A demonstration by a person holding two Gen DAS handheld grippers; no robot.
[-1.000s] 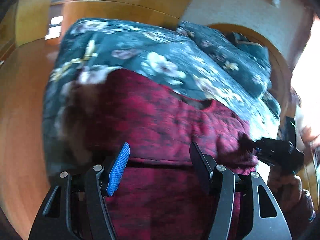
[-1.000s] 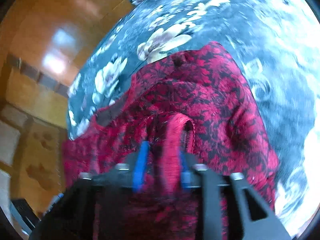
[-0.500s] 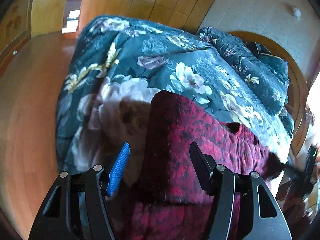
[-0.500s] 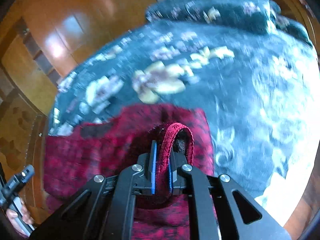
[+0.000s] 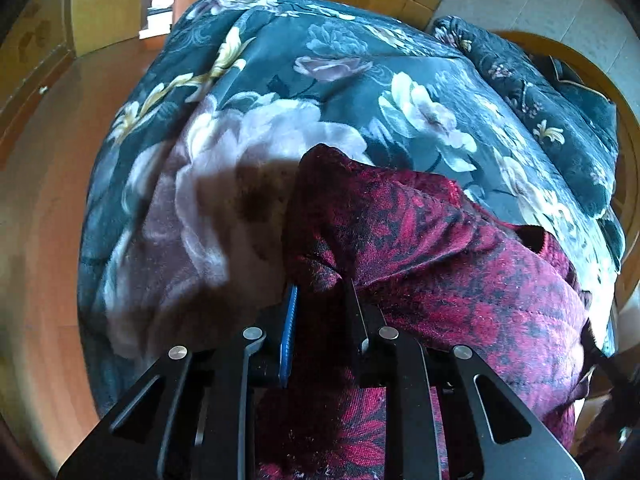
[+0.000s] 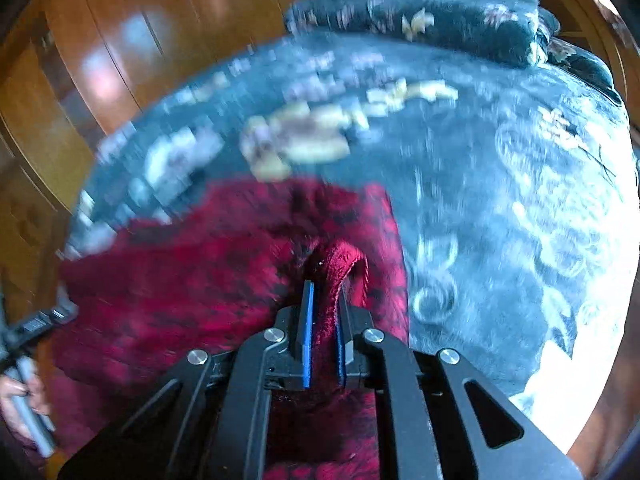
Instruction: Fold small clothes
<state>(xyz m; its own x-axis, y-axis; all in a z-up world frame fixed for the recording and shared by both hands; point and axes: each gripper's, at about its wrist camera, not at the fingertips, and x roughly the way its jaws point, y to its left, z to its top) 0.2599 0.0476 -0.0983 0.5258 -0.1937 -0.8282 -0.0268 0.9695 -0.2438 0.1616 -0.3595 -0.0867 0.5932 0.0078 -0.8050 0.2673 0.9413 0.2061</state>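
A dark red patterned garment (image 5: 432, 248) lies on a bed with a dark floral quilt (image 5: 304, 80). My left gripper (image 5: 322, 308) is shut on a bunched fold at the garment's left corner. In the right wrist view the same red garment (image 6: 208, 272) spreads to the left, and my right gripper (image 6: 324, 312) is shut on a raised fold of its thick red edge (image 6: 344, 256). The right wrist view is blurred with motion.
The quilt (image 6: 500, 184) covers the whole bed, with dark floral pillows (image 6: 420, 20) at its head. A wooden headboard (image 5: 580, 60) curves behind the pillows. Wooden floor (image 5: 40, 200) and wooden cabinets (image 6: 100, 40) surround the bed. A hand (image 6: 20, 396) shows at the right wrist view's left edge.
My left gripper has closed from wide open onto the garment's left corner. My right gripper stays shut on the red edge and has shifted over the bed.
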